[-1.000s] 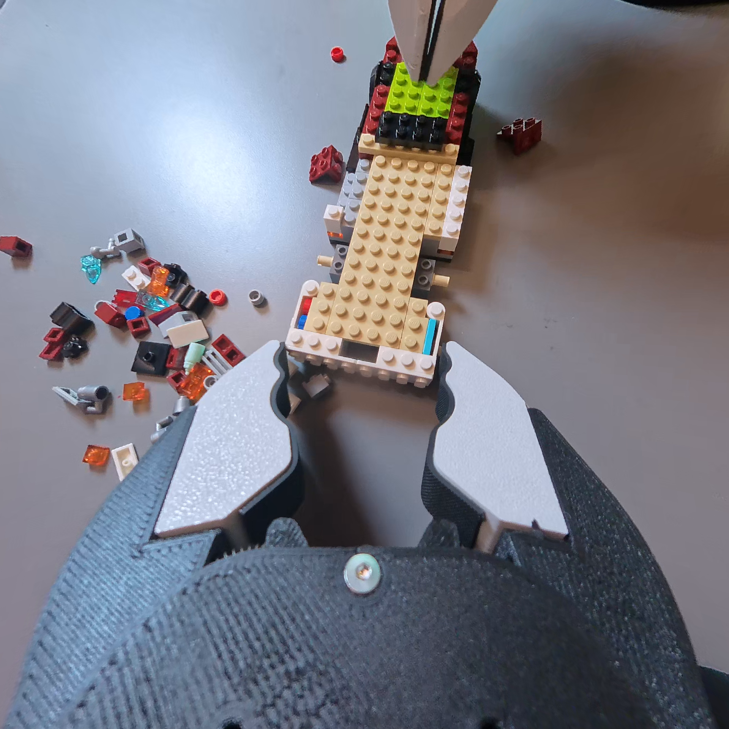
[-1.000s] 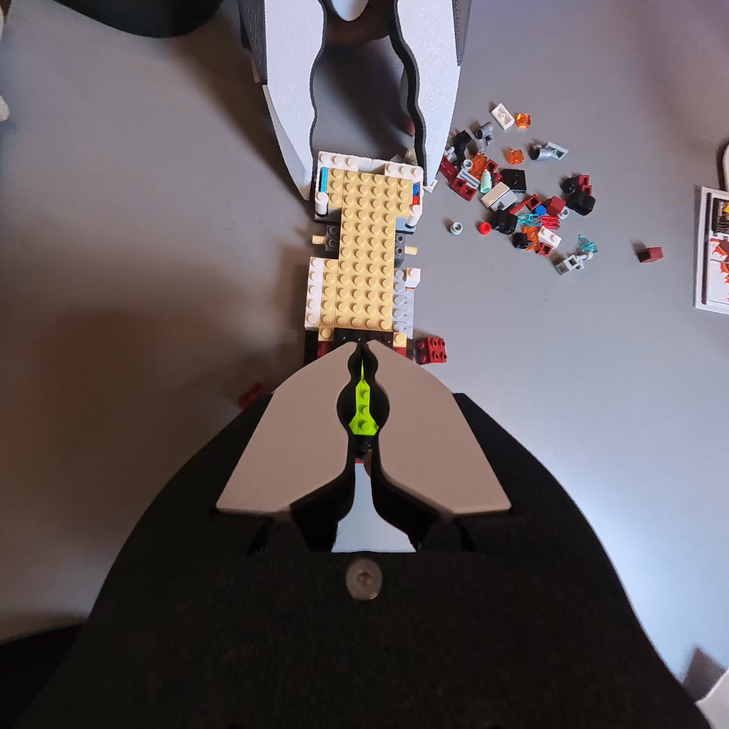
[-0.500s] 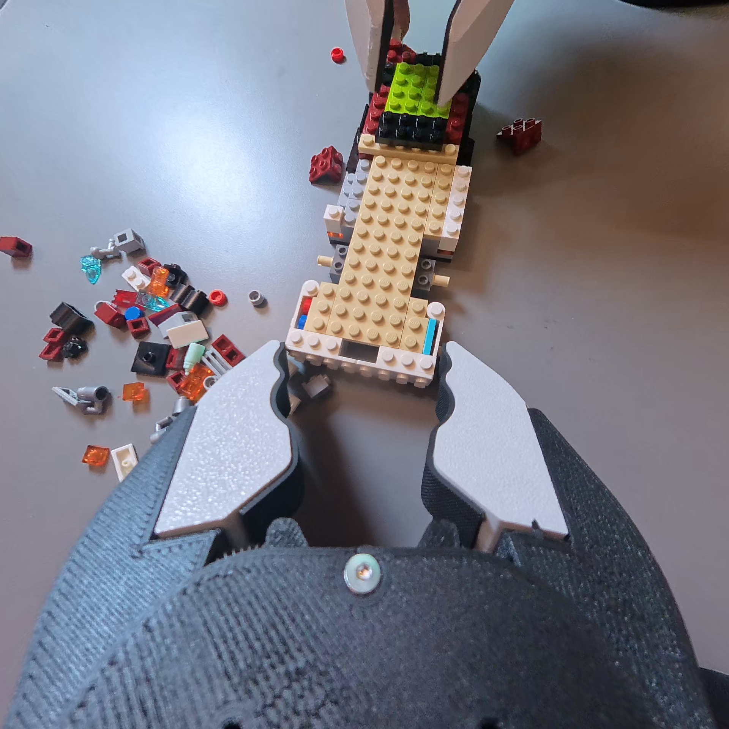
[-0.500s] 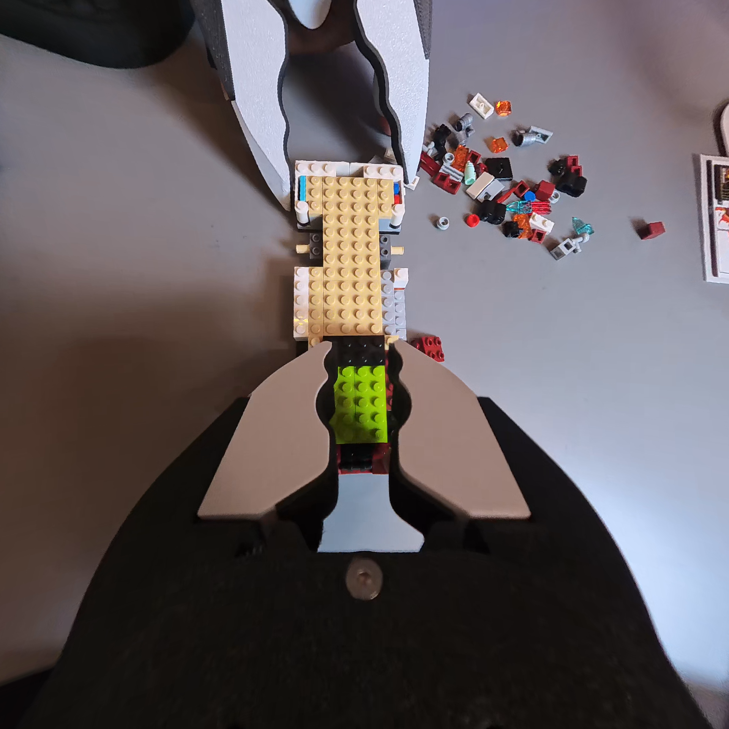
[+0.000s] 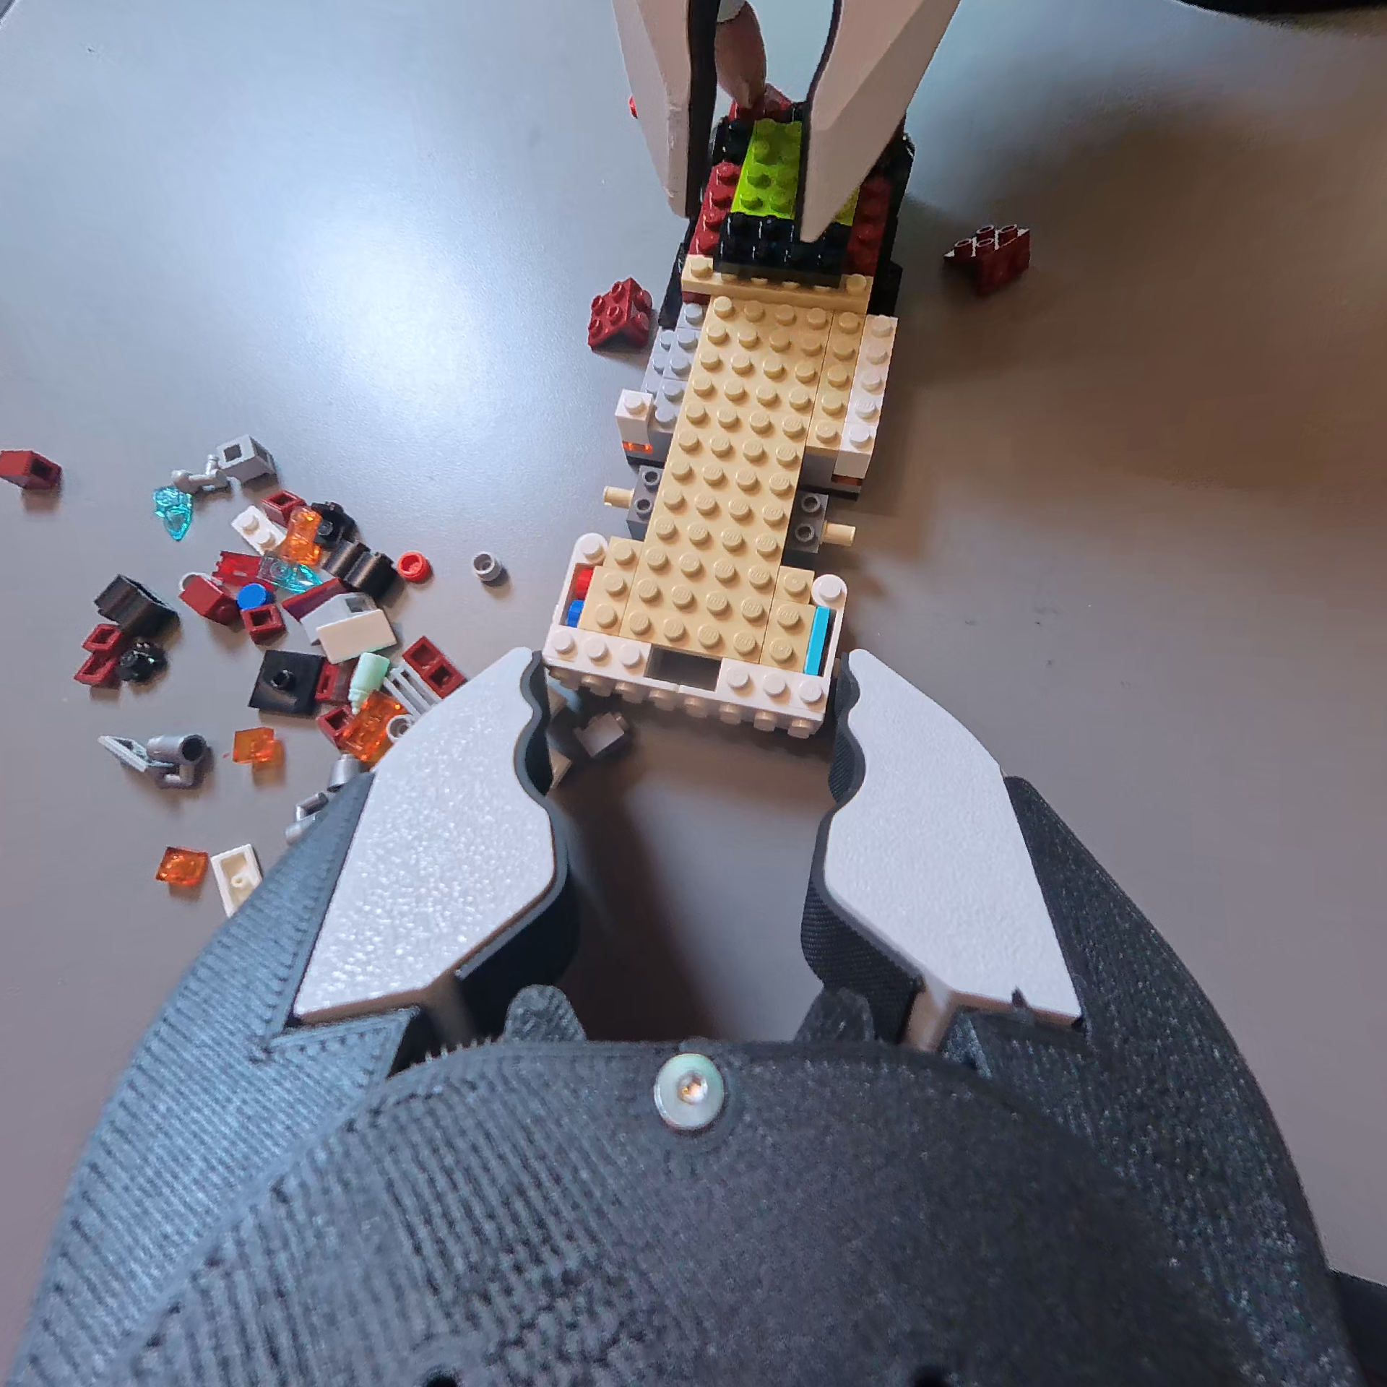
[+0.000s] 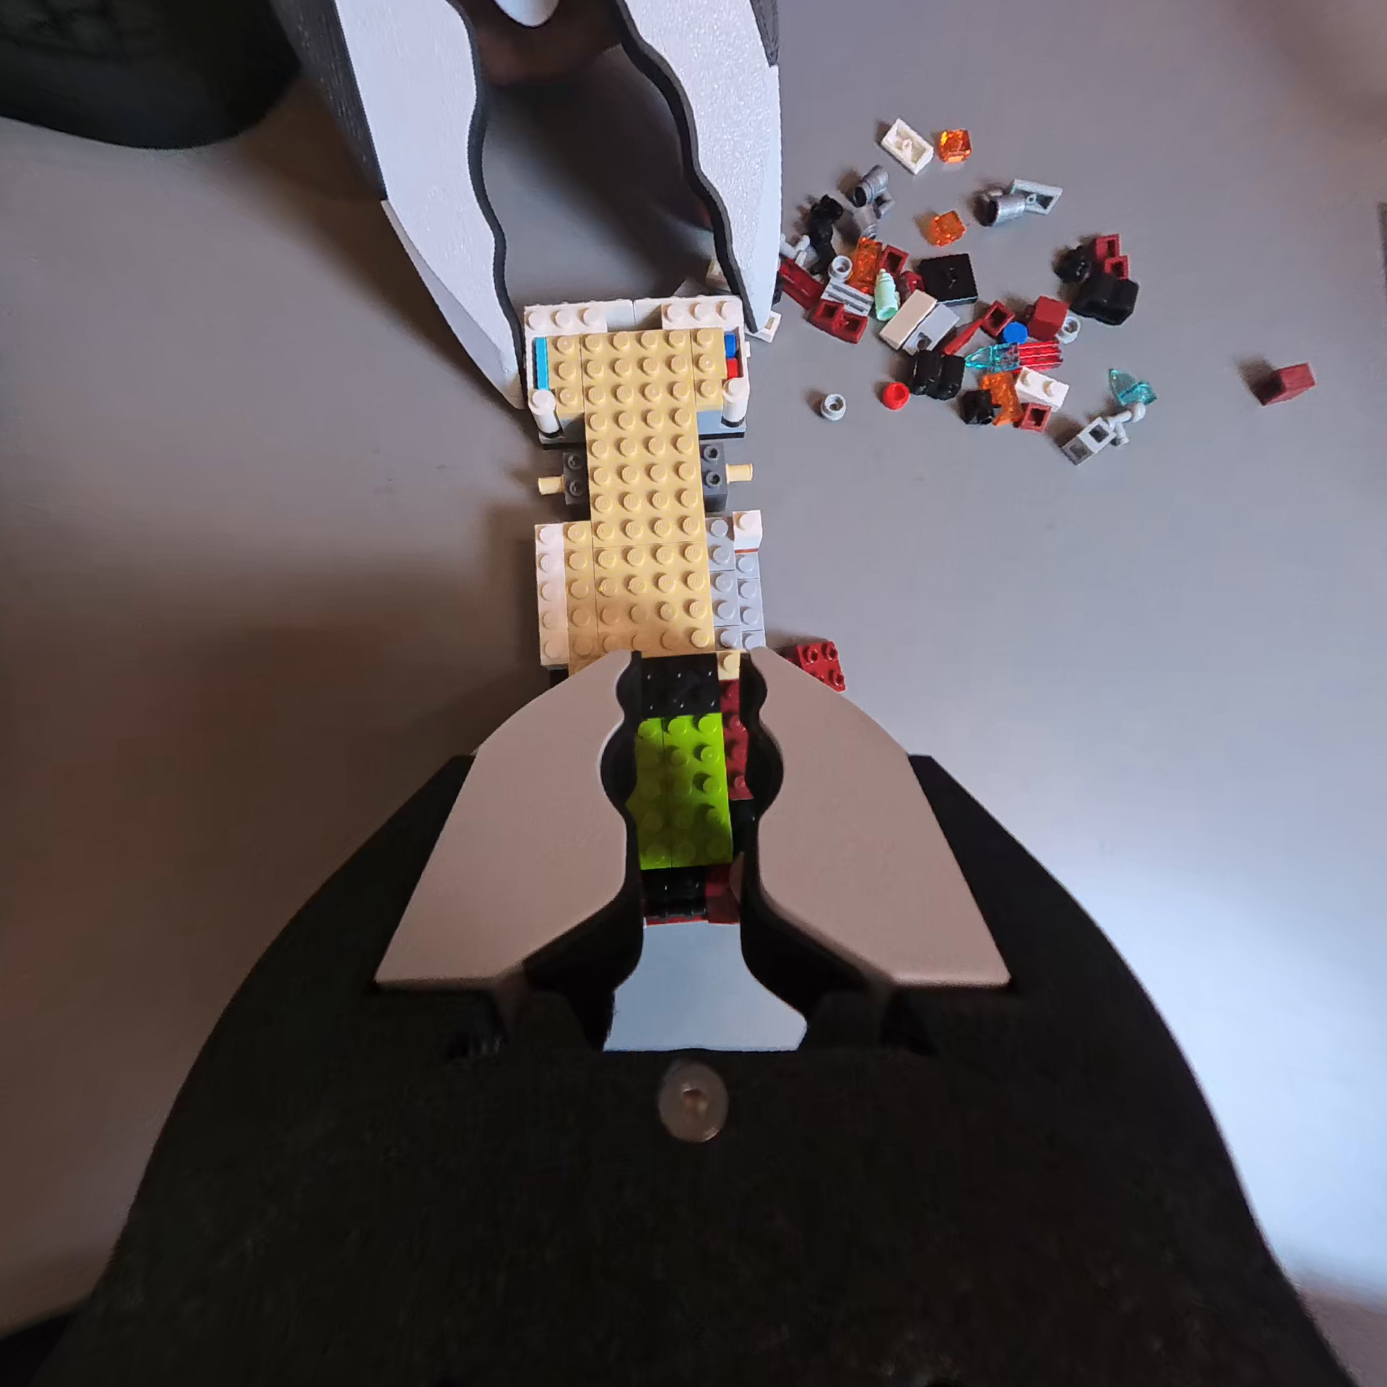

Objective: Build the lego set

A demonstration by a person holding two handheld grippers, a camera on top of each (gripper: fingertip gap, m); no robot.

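A second ago the right gripper [image 6: 687, 660] had its fingers pressed together over the lime-green plate [image 6: 687, 788]. Now they stand parted above the dark end of the brick model [image 5: 750, 480], the lime studs showing between them. Whether the pads touch the bricks, I cannot tell. The left gripper [image 5: 687, 668] has not shifted: its fingers are spread wide at the model's white end [image 5: 690, 675], a tip just beside each corner, though contact is not plain.

The model lies lengthwise between the 2 grippers on the grey table [image 5: 1126, 525]. Left of the model sits a scatter of loose pieces [image 5: 285, 600]. 1 dark red brick [image 5: 619, 314] lies just beside its left edge, and another dark red brick [image 5: 989, 254] lies to its right. Beyond that, the right side is open table.
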